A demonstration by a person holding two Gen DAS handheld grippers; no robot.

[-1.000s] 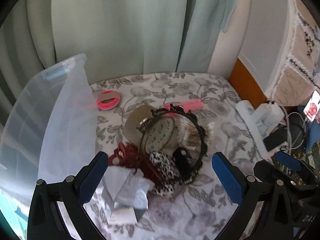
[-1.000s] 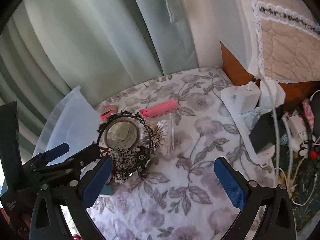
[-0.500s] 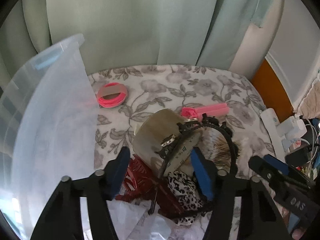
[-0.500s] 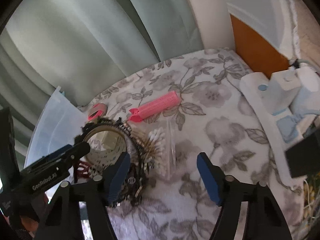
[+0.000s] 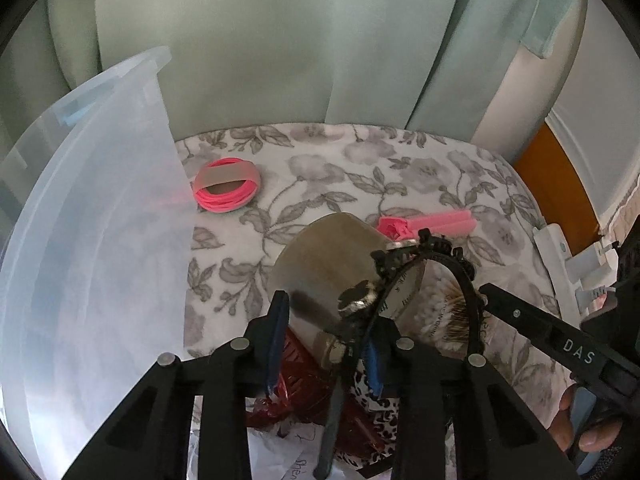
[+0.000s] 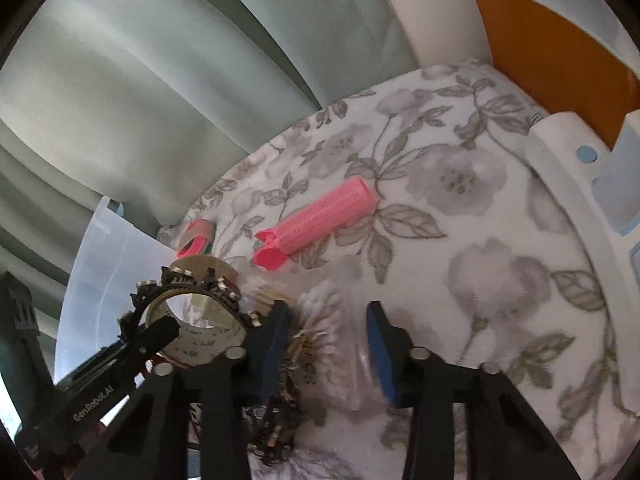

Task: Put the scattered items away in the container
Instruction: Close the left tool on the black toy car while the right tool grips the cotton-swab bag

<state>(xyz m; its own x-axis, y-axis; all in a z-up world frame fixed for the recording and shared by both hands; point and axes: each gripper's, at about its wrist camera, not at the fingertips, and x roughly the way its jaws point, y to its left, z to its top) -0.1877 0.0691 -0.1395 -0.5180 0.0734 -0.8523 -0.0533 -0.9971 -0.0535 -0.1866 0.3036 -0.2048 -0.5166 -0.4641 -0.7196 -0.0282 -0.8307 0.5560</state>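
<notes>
A clear plastic container [image 5: 100,240] stands at the left on the floral cloth. My left gripper [image 5: 324,340] is shut on a beige tape roll [image 5: 332,272], with a black beaded headband [image 5: 452,264] hooked over it. The roll also shows in the right wrist view [image 6: 200,320]. My right gripper [image 6: 326,344] has its jaws narrowed around a clear bag of cotton swabs [image 6: 320,320]; contact is unclear. A pink hair roller [image 6: 316,220] and pink hair ties [image 5: 226,190] lie farther back.
A red item [image 5: 296,364], a leopard scrunchie [image 5: 372,404] and paper [image 5: 280,448] lie under the left gripper. A white power strip [image 6: 580,184] with plugs runs along the right edge. Green curtains hang behind; an orange panel [image 6: 552,48] is at the right.
Both grippers moved forward and down onto the pile and narrowed. The left one closed on the tape roll; the right one closed in around the cotton swab bag.
</notes>
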